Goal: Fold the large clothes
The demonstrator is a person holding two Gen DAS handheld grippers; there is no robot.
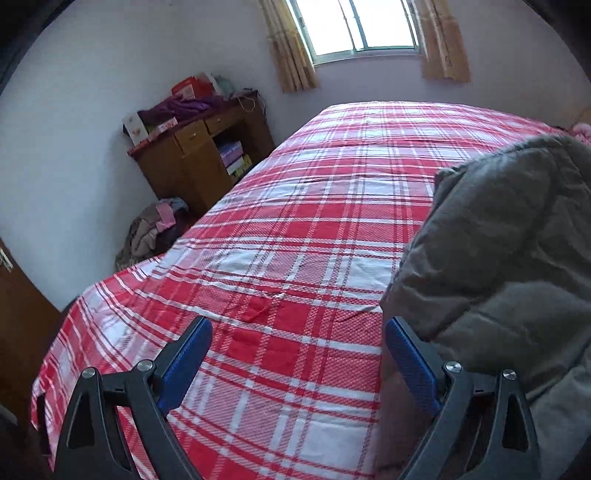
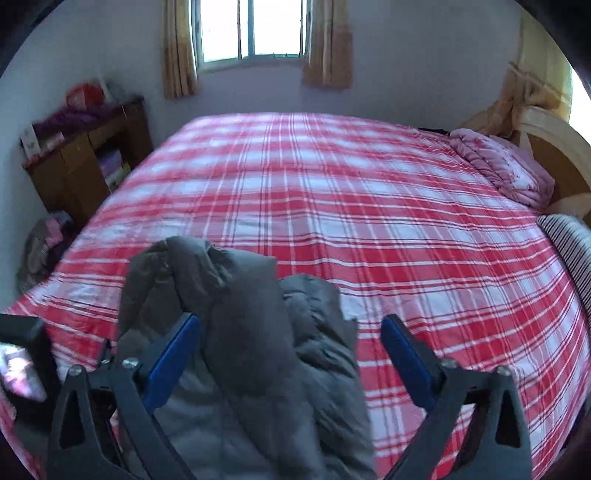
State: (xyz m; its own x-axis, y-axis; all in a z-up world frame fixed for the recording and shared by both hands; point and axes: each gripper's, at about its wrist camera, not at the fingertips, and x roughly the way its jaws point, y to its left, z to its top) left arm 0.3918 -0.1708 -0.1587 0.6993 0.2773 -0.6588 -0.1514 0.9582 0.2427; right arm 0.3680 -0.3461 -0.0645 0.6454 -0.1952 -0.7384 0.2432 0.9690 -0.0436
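Right wrist: grey padded jacket (image 2: 243, 332) bunched, creased on plaid bedsheet (image 2: 369, 206).

The grey padded coat (image 1: 498, 258) runs off the left wrist view's right edge; in the right wrist view its near end is blurred. What is heaped on the cabinet (image 1: 199, 158) (boxes, purple cloth?) cannot be told apart.

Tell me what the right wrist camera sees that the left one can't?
Only the right wrist view shows the pink quilt, the headboard and a striped cloth. Only the left shows the door. Both show the grey coat, plaid bed, desk, window, and each one's own open gripper: right, left.
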